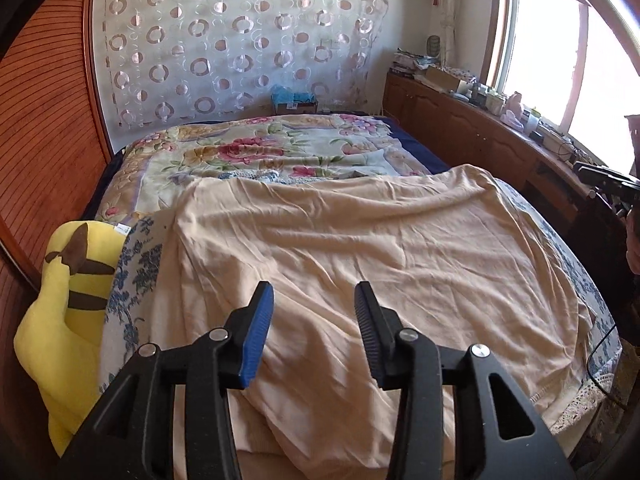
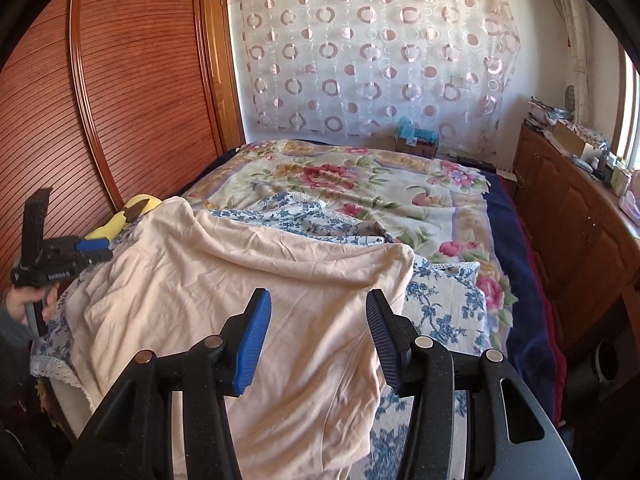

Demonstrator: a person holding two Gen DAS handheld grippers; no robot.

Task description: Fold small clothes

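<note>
A peach-coloured garment (image 1: 360,248) lies spread and wrinkled over the near end of the bed; it also shows in the right wrist view (image 2: 240,280). My left gripper (image 1: 314,292) is open and empty, held just above the garment's near part. It also shows at the far left of the right wrist view (image 2: 94,249), beside the garment's left edge. My right gripper (image 2: 318,300) is open and empty above the garment's near right part. Part of it shows at the right edge of the left wrist view (image 1: 600,178).
A blue-and-white floral cloth (image 2: 440,308) lies under the garment. A flowered blanket (image 1: 260,148) covers the far bed. A yellow plush toy (image 1: 68,288) sits at the bed's left. A wooden cabinet (image 1: 480,136) with clutter runs along the right under the window. A slatted wooden wardrobe (image 2: 120,100) stands left.
</note>
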